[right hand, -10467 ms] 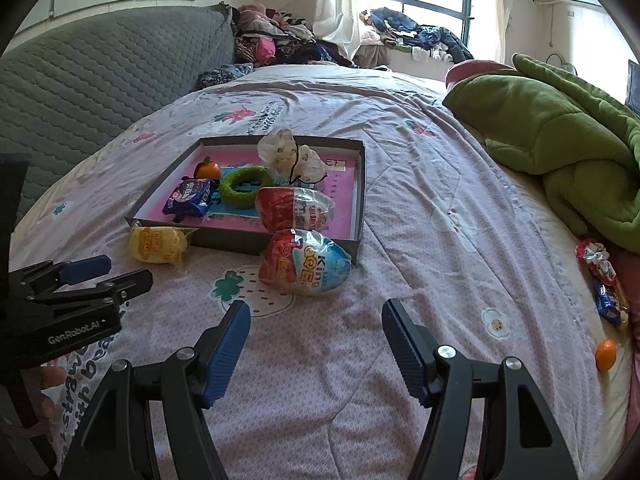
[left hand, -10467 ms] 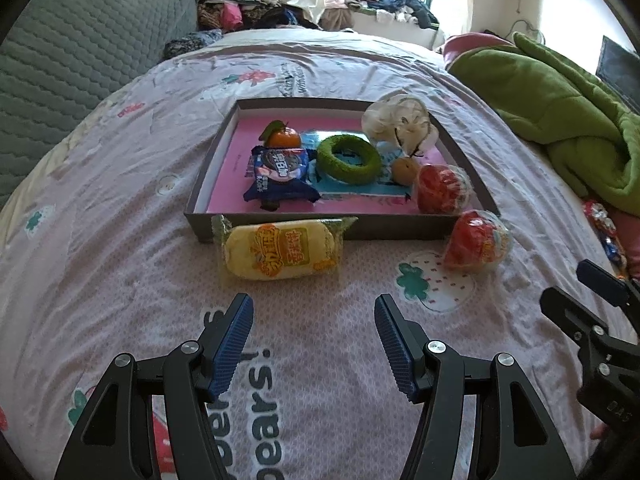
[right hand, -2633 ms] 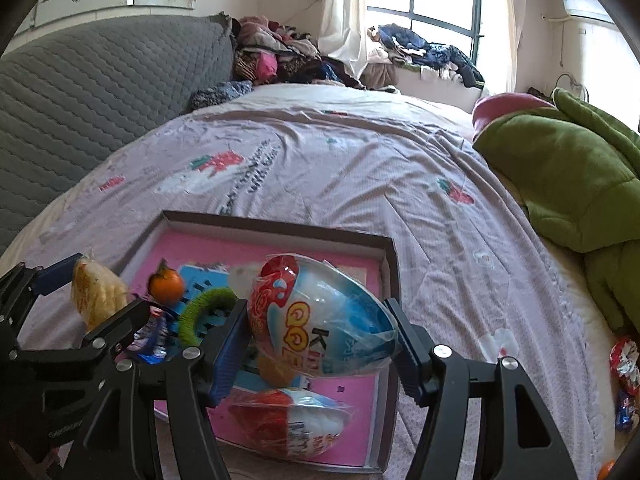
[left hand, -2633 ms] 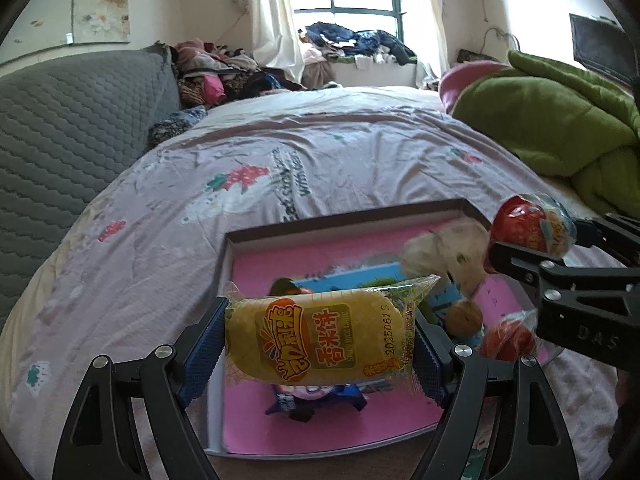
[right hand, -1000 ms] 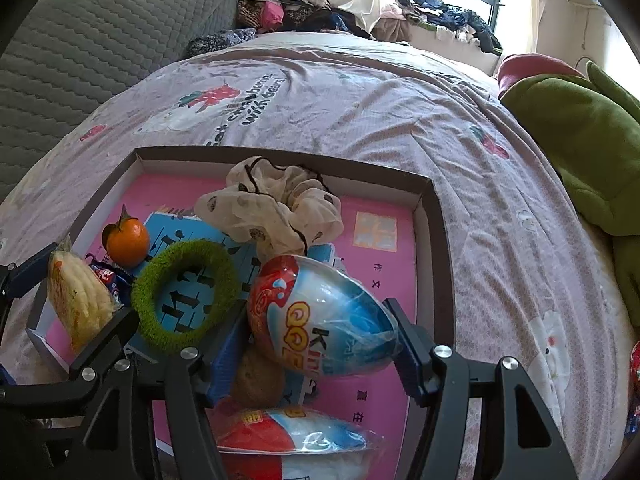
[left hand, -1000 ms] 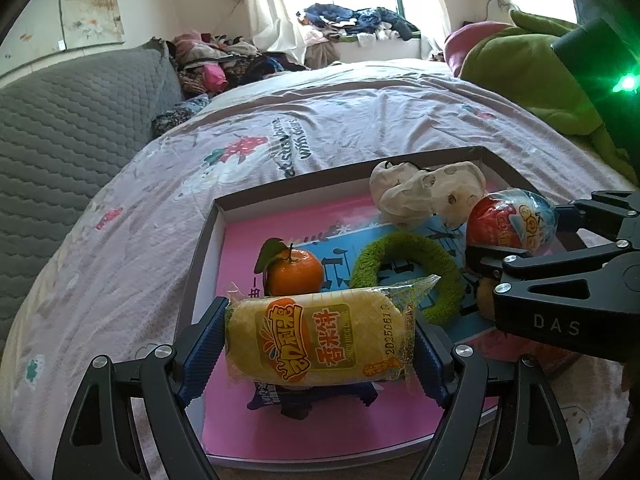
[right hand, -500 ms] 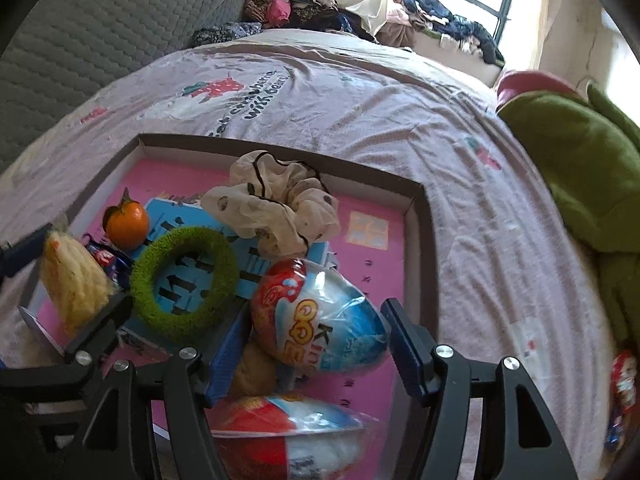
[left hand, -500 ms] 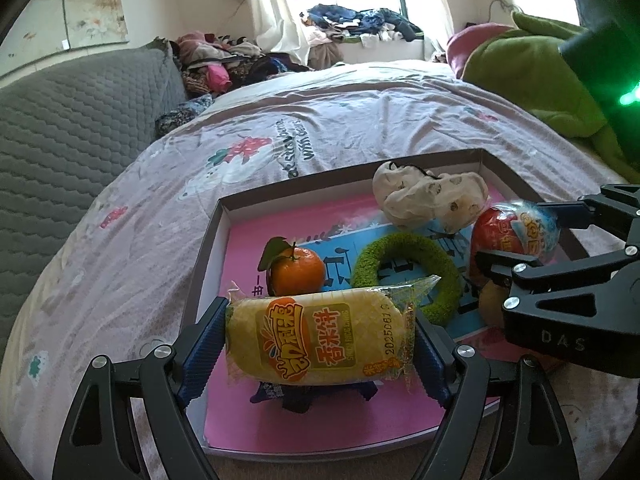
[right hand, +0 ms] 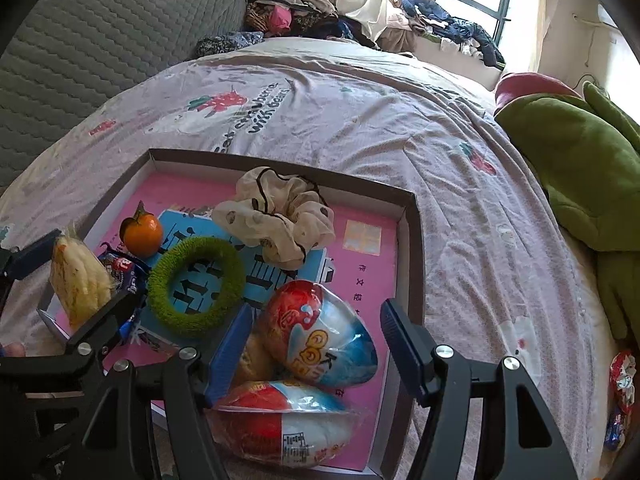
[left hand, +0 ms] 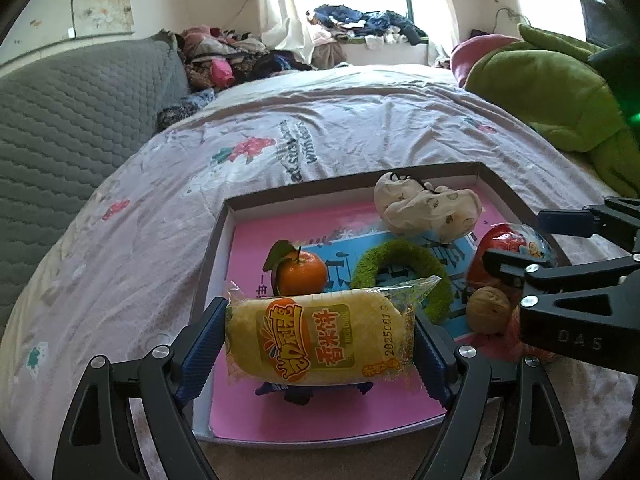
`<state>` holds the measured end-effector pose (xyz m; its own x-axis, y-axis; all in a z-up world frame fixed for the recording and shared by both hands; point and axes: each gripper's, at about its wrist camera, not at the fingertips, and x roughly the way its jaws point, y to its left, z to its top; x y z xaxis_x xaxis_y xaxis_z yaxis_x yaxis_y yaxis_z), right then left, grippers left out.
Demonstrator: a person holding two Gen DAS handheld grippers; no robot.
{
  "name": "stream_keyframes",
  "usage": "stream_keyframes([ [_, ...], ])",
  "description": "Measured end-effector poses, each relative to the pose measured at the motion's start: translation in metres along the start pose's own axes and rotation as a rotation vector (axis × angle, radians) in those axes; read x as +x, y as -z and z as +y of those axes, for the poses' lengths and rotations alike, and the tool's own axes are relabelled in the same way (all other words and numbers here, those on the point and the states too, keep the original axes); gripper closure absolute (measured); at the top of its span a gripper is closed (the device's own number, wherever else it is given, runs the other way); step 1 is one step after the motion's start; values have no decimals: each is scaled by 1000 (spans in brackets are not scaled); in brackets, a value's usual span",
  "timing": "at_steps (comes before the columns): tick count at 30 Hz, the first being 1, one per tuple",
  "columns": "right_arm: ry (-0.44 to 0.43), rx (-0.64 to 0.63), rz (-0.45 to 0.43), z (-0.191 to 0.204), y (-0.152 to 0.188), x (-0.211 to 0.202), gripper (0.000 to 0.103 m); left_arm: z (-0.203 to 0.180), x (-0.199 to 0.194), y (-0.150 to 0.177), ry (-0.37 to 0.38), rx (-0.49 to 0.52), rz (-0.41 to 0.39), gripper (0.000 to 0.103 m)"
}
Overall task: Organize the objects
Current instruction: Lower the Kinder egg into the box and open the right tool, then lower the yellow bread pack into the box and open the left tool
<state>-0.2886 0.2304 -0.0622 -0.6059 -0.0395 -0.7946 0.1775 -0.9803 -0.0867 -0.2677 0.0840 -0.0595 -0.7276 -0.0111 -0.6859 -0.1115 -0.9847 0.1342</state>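
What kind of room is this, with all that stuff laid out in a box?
Most likely a lived-in bedroom. The shallow pink-lined box sits on a wide bed covered by a pale printed bedsheet, with a grey quilted headboard at one side and loose clothes heaped on the window ledge.

Bed [right hand: 400, 128] covered in pale lilac sheet with strawberry prints and dark lettering. Shallow grey box [right hand: 412, 240] with pink floor lies on sheet, near front. Green blanket [right hand: 576, 160] heaped along right side. Wrapped sweets [right hand: 622, 392] lie at right edge, well apart from box. Grey quilted cover [left hand: 72, 120] along left side.
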Motion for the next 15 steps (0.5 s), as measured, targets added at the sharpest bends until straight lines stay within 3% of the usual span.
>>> stream_keyframes([
  [6,-5,-2,-12,1,0,-6,37,-4,0,2,-24,23,4,17],
  [10,-11,8,-18,-1,0,-8,37,-6,-5,1,18,17,-4,17],
  [15,-11,17,-26,-3,1,-9,37,-4,-9,0,16,9,-19,17],
])
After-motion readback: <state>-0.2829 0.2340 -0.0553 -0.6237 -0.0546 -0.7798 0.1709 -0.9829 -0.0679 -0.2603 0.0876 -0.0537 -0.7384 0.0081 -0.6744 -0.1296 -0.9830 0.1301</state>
